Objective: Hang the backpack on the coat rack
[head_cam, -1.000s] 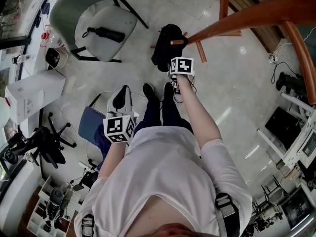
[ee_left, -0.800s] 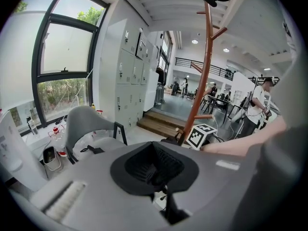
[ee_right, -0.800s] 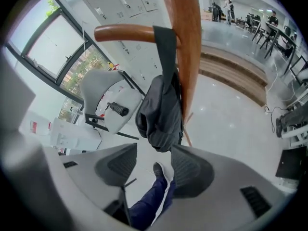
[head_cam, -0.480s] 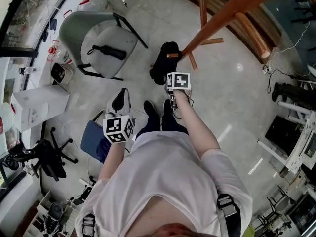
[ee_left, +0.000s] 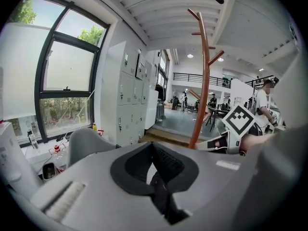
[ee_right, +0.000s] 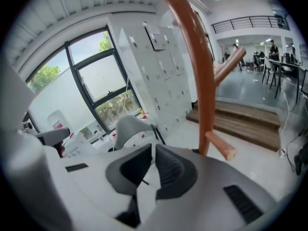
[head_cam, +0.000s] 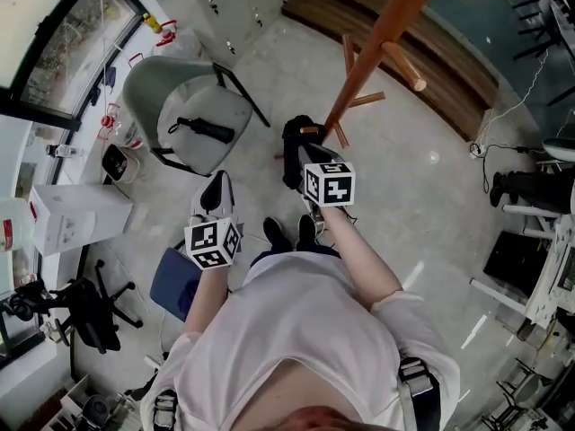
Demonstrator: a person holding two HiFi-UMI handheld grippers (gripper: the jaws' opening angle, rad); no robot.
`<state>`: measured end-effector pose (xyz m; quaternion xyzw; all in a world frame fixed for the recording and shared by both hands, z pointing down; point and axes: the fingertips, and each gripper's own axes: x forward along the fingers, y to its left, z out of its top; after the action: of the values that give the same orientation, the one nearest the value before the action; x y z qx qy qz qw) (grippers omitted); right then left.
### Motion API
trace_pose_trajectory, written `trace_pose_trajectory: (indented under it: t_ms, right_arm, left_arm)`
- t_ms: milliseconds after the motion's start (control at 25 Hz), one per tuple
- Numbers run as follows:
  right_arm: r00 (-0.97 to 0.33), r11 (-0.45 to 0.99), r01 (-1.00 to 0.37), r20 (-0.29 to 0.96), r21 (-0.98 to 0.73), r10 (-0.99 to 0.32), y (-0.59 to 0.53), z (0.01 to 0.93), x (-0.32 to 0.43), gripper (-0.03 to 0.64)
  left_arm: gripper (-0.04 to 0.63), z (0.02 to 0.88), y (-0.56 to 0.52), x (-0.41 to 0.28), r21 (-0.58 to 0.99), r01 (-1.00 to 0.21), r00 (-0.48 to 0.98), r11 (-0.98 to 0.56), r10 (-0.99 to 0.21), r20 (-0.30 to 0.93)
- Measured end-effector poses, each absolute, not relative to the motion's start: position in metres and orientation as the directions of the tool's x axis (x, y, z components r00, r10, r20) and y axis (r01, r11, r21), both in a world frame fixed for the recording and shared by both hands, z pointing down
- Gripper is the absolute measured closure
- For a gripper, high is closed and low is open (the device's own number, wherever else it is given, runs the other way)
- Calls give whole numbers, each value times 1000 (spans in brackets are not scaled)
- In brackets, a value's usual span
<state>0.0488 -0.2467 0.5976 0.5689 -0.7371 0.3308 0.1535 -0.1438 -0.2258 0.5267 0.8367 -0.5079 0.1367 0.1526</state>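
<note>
Pale tiled floor (head_cam: 422, 196); coat rack (head_cam: 364, 65) as landmark. Black backpack (head_cam: 295, 146) slumped on the floor at the rack's foot, contents unseen. Grey chair (head_cam: 162, 88) left of the rack holds a black umbrella (head_cam: 205, 130). Left gripper (ee_left: 152, 146) fingers (ee_left: 166, 162) clenched, empty. Right gripper (ee_right: 153, 147) fingers (ee_right: 168, 170) closing, nothing between them.

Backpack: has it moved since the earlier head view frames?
No. The backpack hangs from the same low peg of the rack as before; only the camera's framing has shifted.
</note>
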Motion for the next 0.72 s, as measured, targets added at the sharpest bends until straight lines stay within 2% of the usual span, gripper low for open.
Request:
trace_pose_trajectory:
  t_ms: [80,280,720]
  right_arm:
    - [-303,166,-943,532,-289,-791,-244,569,51,606]
    - [-299,226,-948,380,-225,-875,-233,505,49,607]
    - [-277,248,-958,244,-144,-929,-207,437,55,607]
  left_arm:
    - [584,509,-226,-145,116,-893,446,-434,-824,349]
    - [584,468,-224,-150,90,-892,451,-444,-854,258]
    - [584,434,-213,-157,42,-888,459,-458,-873,167]
